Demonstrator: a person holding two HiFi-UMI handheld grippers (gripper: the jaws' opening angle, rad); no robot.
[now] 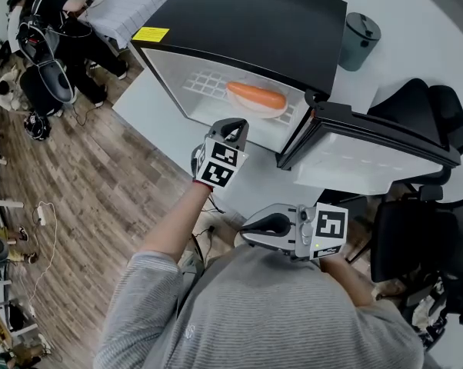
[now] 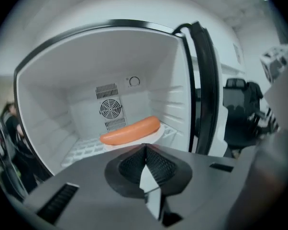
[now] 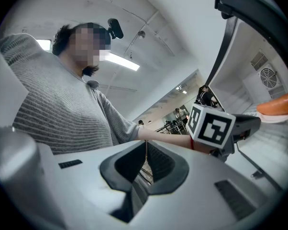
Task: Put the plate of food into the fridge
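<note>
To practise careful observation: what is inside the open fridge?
Inside the fridge, a sausage on a white plate sits on the wire shelf; a fan grille is on the back wall. The sausage covers most of the plate; beneath the shelf is hidden.

sausage on plate | plate in fridge (door at right)

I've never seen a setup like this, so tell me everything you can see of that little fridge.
The fridge is a small box, black outside, white inside, standing on a white table. Its door hangs wide open at the right in the head view. A yellow sticker sits on the top front edge. Inside are a white grid shelf and a round fan grille on the back wall. A white plate with an orange sausage rests on the shelf.
</note>
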